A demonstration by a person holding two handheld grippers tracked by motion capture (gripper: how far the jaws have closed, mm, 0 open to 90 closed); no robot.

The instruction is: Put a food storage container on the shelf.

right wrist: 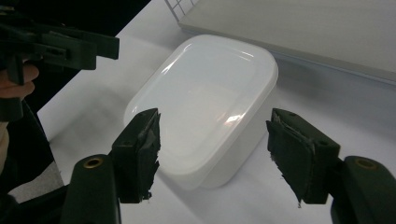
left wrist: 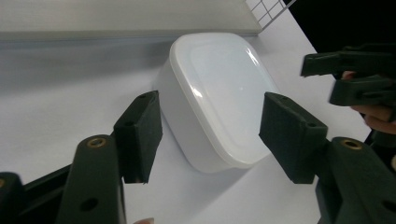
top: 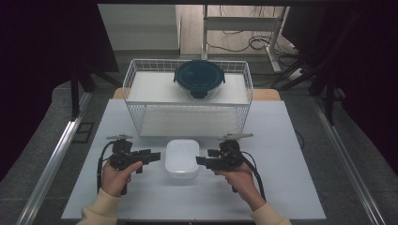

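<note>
White box: a white plastic box with lid sits flat on the table, in the middle, between the two grippers. Its lid is on.
Left gripper: the left gripper is held in the person's left hand. It points at the left side of the box and is just beside it, not touching. Its jaws are spread wide, with nothing between them. In the left gripper view the box lies past the open jaws.
Right gripper: the right gripper is held in the right hand. It points at the right side of the box, just beside it. Its jaws are spread wide too, holding nothing. In the right gripper view the box lies past the jaws.
Table: the white table holds everything.
Wire basket: a white wire basket stands behind the box, at the far side of the table.
Round bowl: a round glass bowl with a dark blue lid sits on the top shelf of the basket.
</note>
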